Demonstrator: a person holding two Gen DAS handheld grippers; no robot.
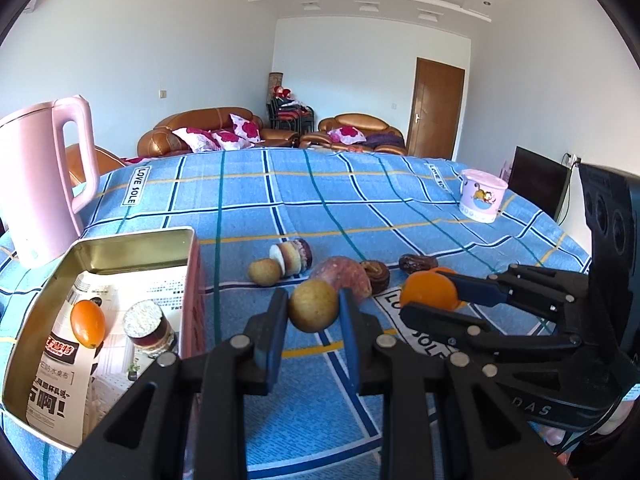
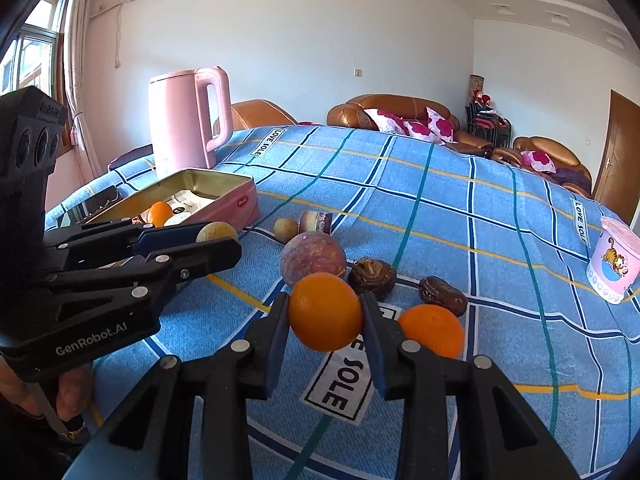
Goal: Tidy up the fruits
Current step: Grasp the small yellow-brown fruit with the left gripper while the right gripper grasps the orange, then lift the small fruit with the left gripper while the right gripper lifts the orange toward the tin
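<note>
The pink tin (image 1: pixel 192 264) lies to the left, nearest the left claw (image 1: pixel 314 312), which is shut on a small tan fruit (image 1: pixel 313 305). An orange (image 2: pixel 325 317) is held tight in the right claw (image 2: pixel 325 320), farther away.

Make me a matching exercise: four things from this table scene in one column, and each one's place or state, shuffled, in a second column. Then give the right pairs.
Things
1. tan round fruit
2. orange fruit
3. small orange fruit
4. pink cartoon cup

Places or states
A. lying inside the pink tin
B. gripped in the right gripper
C. standing alone at the far right of the blue checked cloth
D. gripped in the left gripper

Pairs: 1-D, 2-B, 3-A, 4-C
</note>
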